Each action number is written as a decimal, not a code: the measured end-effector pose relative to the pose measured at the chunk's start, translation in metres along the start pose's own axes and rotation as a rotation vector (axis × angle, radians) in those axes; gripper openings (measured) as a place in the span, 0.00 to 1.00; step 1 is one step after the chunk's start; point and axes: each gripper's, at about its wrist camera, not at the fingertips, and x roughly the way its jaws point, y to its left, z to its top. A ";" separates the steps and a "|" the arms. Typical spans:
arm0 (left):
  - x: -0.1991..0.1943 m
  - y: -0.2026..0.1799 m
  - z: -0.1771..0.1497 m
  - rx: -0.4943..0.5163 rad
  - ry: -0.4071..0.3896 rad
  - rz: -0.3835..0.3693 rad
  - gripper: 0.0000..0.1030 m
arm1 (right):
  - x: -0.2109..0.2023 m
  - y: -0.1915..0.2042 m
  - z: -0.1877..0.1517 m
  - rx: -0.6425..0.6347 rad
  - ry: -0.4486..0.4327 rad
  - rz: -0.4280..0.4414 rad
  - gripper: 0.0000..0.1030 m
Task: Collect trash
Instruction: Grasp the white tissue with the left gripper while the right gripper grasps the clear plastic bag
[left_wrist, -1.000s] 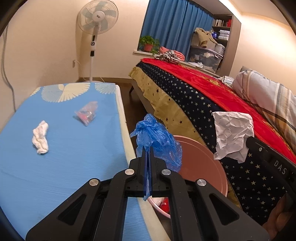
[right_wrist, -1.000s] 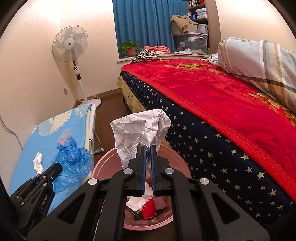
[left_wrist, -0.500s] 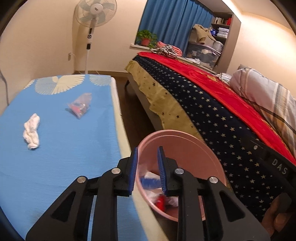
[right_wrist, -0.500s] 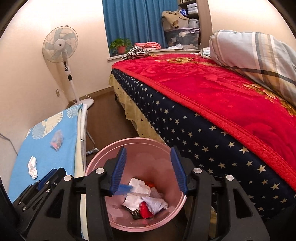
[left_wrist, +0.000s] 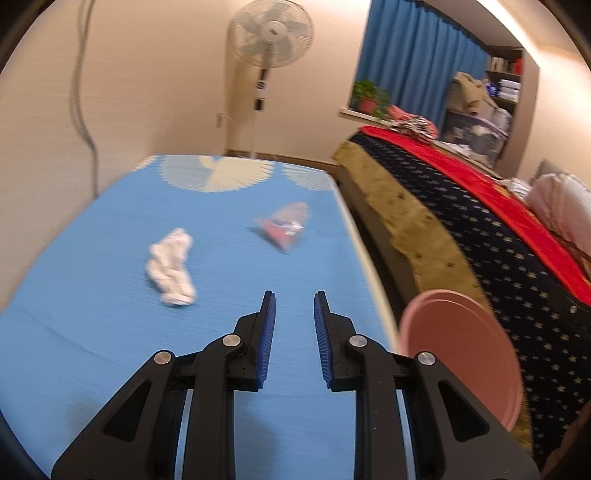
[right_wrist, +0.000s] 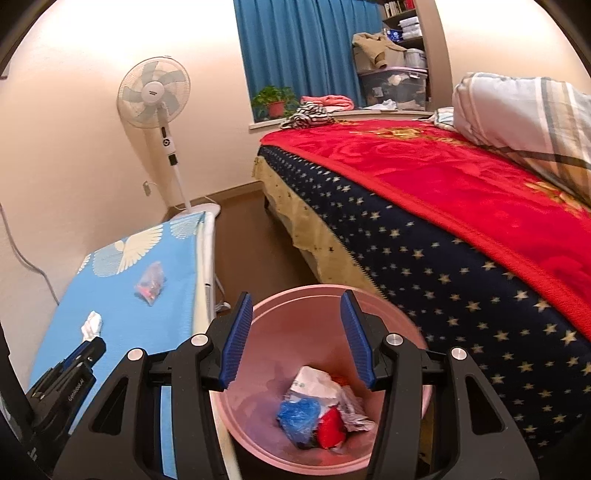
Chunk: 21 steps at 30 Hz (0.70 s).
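Trash (right_wrist: 317, 413) in pink bin (right_wrist: 388, 314); left tool (right_wrist: 79, 360) marked "Genrobot.AI".

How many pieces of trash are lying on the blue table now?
2. A crumpled white tissue lies left of the open left gripper; a clear plastic wrapper lies farther back, nearer the table's right edge.

Your left wrist view looks forward along its fingers (left_wrist: 267, 332), low and close over the blue surface (left_wrist: 110, 332), facing the fan (left_wrist: 271, 33) and far wall. Your right wrist view looks steeply down into the pink bin (right_wrist: 295, 306), close above it. Both views share the surface, bin, fan, curtain (right_wrist: 295, 48) and bed (right_wrist: 461, 240).
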 end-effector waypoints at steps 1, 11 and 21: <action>0.001 0.006 0.001 -0.004 -0.004 0.019 0.21 | 0.002 0.003 0.000 -0.003 -0.001 0.009 0.49; 0.018 0.055 0.012 -0.077 -0.008 0.169 0.42 | 0.027 0.051 0.001 -0.089 0.013 0.121 0.49; 0.049 0.086 0.019 -0.137 0.052 0.242 0.46 | 0.072 0.092 0.002 -0.140 0.066 0.210 0.49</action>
